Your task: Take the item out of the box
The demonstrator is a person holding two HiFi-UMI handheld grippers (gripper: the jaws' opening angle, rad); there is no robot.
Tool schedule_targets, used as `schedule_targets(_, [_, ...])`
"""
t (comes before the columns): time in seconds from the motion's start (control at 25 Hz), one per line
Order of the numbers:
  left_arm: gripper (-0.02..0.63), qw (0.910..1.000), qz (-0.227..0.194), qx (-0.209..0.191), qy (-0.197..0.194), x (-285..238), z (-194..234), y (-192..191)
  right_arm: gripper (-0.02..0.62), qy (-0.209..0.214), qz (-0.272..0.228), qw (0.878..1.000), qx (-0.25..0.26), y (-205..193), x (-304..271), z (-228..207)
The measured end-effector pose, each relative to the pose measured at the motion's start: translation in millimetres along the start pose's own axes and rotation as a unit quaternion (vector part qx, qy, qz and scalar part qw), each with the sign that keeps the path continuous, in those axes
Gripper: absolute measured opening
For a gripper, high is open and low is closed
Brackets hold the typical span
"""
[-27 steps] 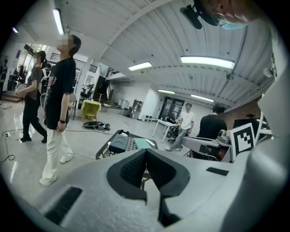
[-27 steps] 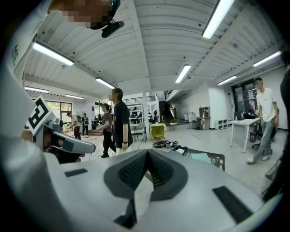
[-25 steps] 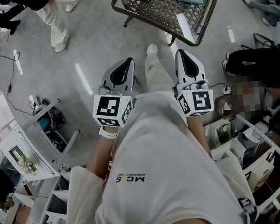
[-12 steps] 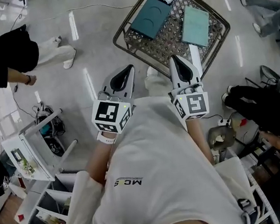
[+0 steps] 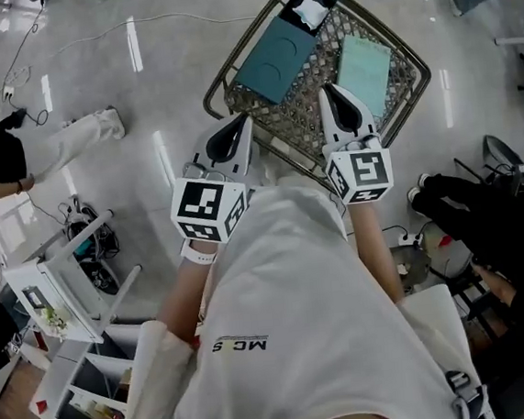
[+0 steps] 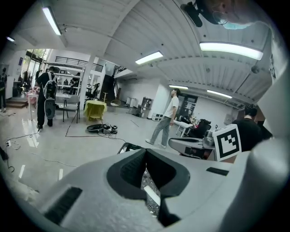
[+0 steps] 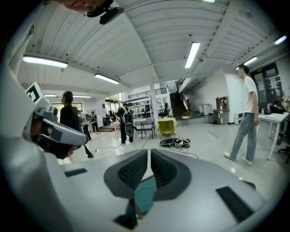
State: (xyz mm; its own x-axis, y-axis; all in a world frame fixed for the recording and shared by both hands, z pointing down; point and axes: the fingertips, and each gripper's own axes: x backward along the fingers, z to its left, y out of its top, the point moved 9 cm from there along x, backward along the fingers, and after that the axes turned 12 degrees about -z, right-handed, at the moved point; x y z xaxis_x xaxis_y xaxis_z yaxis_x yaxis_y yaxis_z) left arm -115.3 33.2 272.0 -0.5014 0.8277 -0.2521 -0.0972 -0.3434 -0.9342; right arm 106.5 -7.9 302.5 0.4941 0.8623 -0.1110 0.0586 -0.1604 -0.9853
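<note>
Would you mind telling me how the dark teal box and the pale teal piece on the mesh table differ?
The dark teal box looks larger than the pale teal piece. The box bears a curved mark; the piece looks plain. The box lies left of the piece. Both are flat rectangles on the mesh table.

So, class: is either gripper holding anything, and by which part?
Nothing is held: the left gripper and right gripper both have their jaws together, empty.
</note>
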Motion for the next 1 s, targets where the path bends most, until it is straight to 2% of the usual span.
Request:
schedule_targets(0.2, [0.025,0.9999,0.005,0.005,-0.009,-38.8,15.7,5.2,0.019,-0.009,0.020,0.999,0.035,-4.8,-45.0,-26.9])
schedule_targets(0.52, [0.025,0.9990,0.032,0.027,-0.011,-91.3,49.0,-19.8,0.057,-0.012,0.067,0.996,0.056,-35.9,-116.3,-65.6])
schedule_targets(0.8, [0.026,0.9980,0.047,0.042,-0.008,-131.1,108.0,-44.6,0.071,-0.001,0.129,0.988,0.087,-81.8,-198.0,-78.2])
schedule_targets(1.0, [0.025,0.9967,0.061,0.047,-0.025,-160.7,130.7,-61.0,0.071,0.016,0.182,0.977,0.109,-115.0,-246.8,-89.0])
